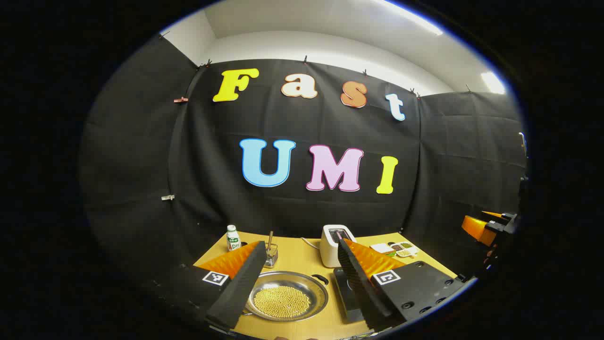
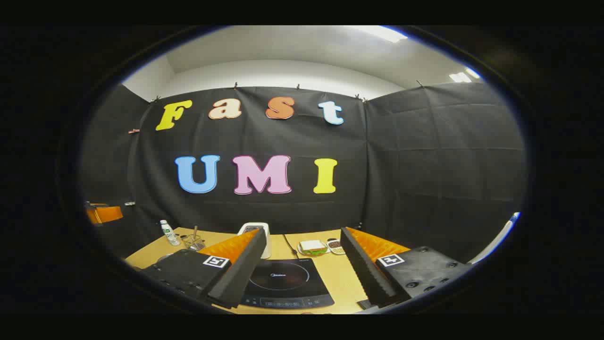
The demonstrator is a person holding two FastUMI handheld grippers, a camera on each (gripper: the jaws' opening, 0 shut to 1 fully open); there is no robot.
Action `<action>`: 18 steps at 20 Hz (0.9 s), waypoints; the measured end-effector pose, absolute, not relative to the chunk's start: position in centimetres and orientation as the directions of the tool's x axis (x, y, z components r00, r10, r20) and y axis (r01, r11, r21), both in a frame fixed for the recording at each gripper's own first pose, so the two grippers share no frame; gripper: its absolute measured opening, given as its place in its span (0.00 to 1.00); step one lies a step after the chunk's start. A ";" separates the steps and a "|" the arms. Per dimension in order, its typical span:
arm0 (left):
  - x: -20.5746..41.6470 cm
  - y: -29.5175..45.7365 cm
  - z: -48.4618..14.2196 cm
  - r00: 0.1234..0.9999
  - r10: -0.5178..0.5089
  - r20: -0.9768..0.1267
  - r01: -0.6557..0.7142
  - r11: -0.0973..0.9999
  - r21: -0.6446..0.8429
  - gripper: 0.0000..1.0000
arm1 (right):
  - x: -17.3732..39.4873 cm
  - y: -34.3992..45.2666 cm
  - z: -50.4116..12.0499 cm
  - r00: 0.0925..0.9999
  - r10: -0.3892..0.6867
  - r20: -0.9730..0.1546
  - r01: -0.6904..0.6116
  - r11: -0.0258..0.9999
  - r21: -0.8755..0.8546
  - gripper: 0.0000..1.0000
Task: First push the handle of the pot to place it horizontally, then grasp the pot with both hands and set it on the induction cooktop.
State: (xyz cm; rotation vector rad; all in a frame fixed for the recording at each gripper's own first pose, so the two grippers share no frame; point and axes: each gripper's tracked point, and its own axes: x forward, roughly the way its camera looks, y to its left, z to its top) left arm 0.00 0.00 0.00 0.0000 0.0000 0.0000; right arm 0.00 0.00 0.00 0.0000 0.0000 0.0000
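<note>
In the left gripper view a shallow steel pot (image 1: 288, 297) holding yellow beans sits on the wooden table (image 1: 297, 257), below and between my fingers. A small black handle (image 1: 321, 279) shows on its far right rim. The black induction cooktop (image 1: 346, 293) lies just right of the pot, partly behind my right finger. My left gripper (image 1: 302, 246) is open and holds nothing. In the right gripper view the induction cooktop (image 2: 283, 281) lies directly below my right gripper (image 2: 303, 233), which is open and holds nothing. The right gripper (image 1: 486, 226) also shows at the far right edge.
A white toaster (image 1: 336, 243) stands at the back centre, with its cord beside it. A small bottle (image 1: 232, 237) and a wire basket with a utensil (image 1: 270, 255) stand at the back left. Small dishes of food (image 1: 398, 249) sit at the back right, with a sandwich plate (image 2: 312, 246).
</note>
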 end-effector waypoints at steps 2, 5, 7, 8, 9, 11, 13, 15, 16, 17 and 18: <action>-0.1 0.5 0.0 1.000 0.005 -0.010 -0.005 1.000 -0.007 0.95 | -0.3 0.4 0.1 1.000 0.009 -0.003 -0.009 1.000 0.005 1.00; -0.7 -0.1 0.9 1.000 -0.021 -0.007 0.021 0.999 -0.032 0.95 | -0.5 0.7 0.5 1.000 0.015 0.010 -0.015 1.000 0.002 1.00; -1.0 -0.2 2.1 1.000 -0.022 0.018 0.022 1.000 -0.008 0.95 | -0.7 0.8 0.2 1.000 0.019 0.005 -0.019 1.000 0.001 0.98; -1.0 -0.3 2.8 0.999 -0.025 0.035 0.025 1.000 0.010 0.95 | -0.7 0.9 0.1 1.000 0.021 0.003 -0.021 1.000 0.005 0.98; -1.0 -0.7 3.0 0.999 -0.029 0.043 0.028 0.999 0.028 0.95 | -0.8 0.9 0.1 1.000 0.023 0.003 -0.023 1.000 0.009 0.98; -0.9 -1.2 2.9 0.998 -0.040 0.052 0.038 0.999 0.030 0.95 | -0.9 0.7 0.0 1.000 0.023 0.001 -0.023 1.000 0.007 0.98; -0.8 -1.5 2.6 0.998 -0.043 0.050 0.042 0.999 0.009 0.95 | -0.9 0.6 -0.3 1.000 0.023 -0.008 -0.023 1.000 0.004 1.00; -0.7 -1.4 2.4 0.998 -0.035 0.052 0.035 0.999 0.005 0.94 | -0.9 0.7 -0.5 0.999 0.029 -0.015 -0.029 1.000 0.009 0.98; -0.7 -1.2 2.4 0.998 -0.031 0.054 0.031 0.999 0.009 0.95 | -1.0 0.7 -0.6 0.999 0.031 -0.018 -0.031 0.999 0.010 0.98; -0.6 -1.1 2.4 0.998 -0.029 0.055 0.028 1.000 0.013 0.95 | -1.0 0.7 -0.8 0.999 0.031 -0.021 -0.031 0.999 0.009 0.98; -0.6 -0.9 2.4 0.998 -0.026 0.056 0.025 1.000 0.015 0.95 | -1.0 0.7 -0.9 0.999 0.032 -0.024 -0.031 0.999 0.009 1.00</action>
